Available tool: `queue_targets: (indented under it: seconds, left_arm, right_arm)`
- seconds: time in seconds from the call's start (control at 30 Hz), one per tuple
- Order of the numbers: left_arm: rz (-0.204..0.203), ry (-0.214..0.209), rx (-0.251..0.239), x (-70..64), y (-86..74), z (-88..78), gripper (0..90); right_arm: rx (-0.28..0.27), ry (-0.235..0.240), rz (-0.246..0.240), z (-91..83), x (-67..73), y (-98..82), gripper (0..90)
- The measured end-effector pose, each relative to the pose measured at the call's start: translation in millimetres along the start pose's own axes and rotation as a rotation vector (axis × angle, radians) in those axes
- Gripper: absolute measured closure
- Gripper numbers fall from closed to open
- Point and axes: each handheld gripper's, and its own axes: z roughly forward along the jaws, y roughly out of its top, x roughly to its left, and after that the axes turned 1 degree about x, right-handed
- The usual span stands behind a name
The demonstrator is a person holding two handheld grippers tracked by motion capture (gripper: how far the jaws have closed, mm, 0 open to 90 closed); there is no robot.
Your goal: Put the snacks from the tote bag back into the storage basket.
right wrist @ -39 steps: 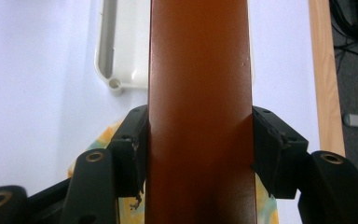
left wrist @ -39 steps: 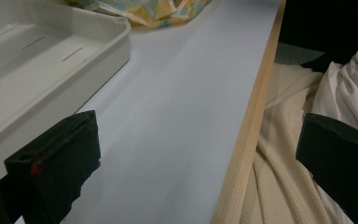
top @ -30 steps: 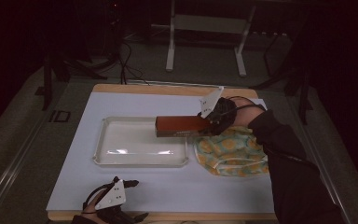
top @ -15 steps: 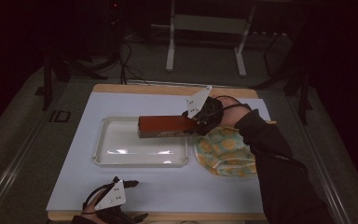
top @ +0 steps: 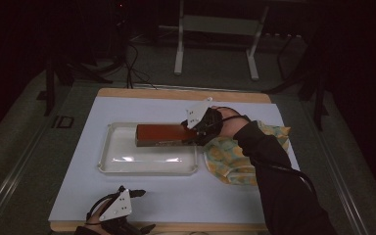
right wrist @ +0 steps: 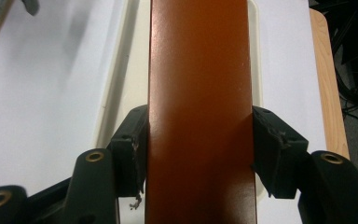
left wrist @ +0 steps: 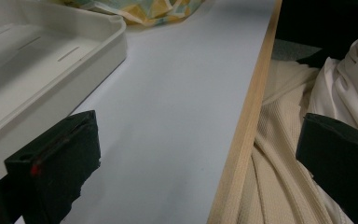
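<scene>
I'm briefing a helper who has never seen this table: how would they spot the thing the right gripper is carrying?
Start at the white table and find the shallow white tray near its middle. Over the tray's right part hangs a long reddish-brown box, clamped at one end by the right gripper. It is the only dark, hard-edged block there; the patterned yellow cloth beside the tray is soft and crumpled.

High view overhead; all views share the tray (top: 108,161)
</scene>
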Motion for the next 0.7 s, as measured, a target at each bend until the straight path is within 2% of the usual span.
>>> queue_targets:
  seconds: [0.27, 0.53, 0.7]
  left_arm:
    - [-0.002, -0.001, -0.001, 0.1, -0.4, 0.0, 0.0]
    - [0.001, -0.003, 0.001, -0.2, -0.3, 0.1, 0.0]
    - [0.004, -0.003, 0.0, -0.3, -0.4, 0.0, 0.0]
  right_arm:
    - [0.0, 0.04, 0.026, 29.0, 0.8, -11.7, 43.0]
    - [0.027, 0.038, 0.026, 50.6, 3.0, -19.9, 42.9]
    - [0.048, 0.053, 0.056, 63.7, 1.8, -27.2, 42.9]
